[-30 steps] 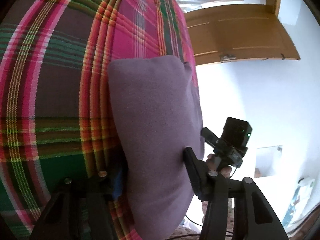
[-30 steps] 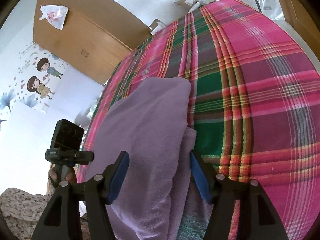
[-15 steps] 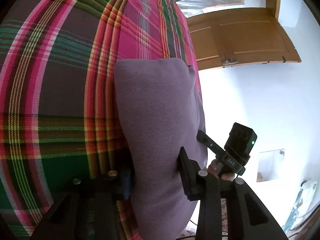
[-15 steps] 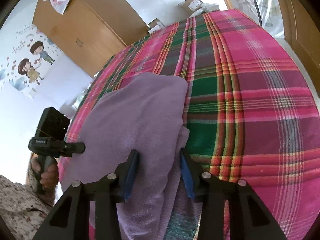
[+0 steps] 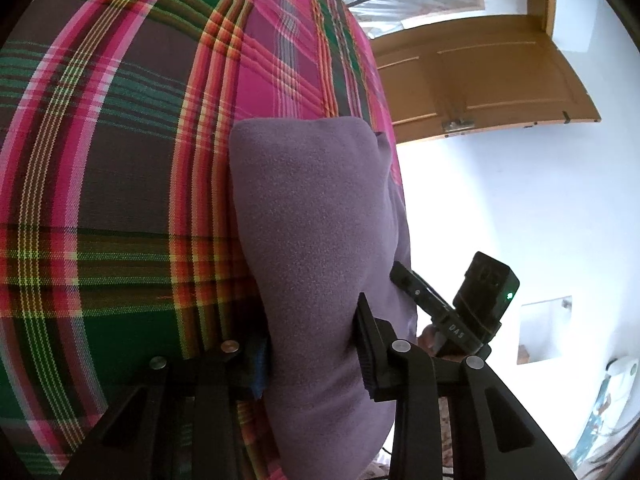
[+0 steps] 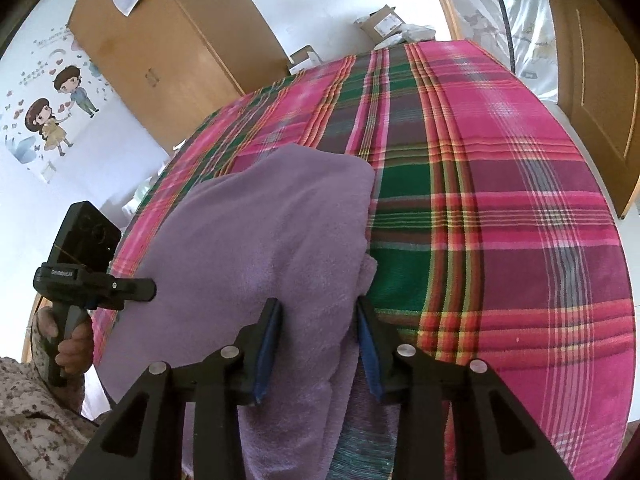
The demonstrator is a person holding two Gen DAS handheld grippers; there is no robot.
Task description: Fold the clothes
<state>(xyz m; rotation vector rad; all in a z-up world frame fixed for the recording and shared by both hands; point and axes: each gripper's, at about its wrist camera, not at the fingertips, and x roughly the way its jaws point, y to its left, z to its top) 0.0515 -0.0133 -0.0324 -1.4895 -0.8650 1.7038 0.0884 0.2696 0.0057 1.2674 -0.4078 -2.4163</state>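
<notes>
Two grippers: both of yours are clamped on one folded purple garment, which lies along the near edge of the plaid bed.

Left wrist view, your left gripper (image 5: 312,344): its fingers are squeezed against the purple garment (image 5: 316,216), one at each side of the fabric bundle.
Left wrist view, garment: it runs forward from between the fingers over the plaid bedspread (image 5: 120,160), its far end a rounded fold.
Left wrist view, your right gripper (image 5: 460,312): its body shows just beyond the garment's right edge, held in a hand; its fingers are hidden here.
Left wrist view, background: a wooden door (image 5: 480,76) stands past the bed.

Right wrist view, your right gripper (image 6: 318,340): its blue-padded fingers pinch the garment (image 6: 272,240) from both sides.
Right wrist view, garment: it spreads ahead and to the left of the fingers, with thicker layers bunched at the grip.
Right wrist view, your left gripper (image 6: 132,286): it meets the garment's left edge, held by your left hand (image 6: 72,340).
Right wrist view, background: a wooden wardrobe (image 6: 168,40) stands behind the bed.
</notes>
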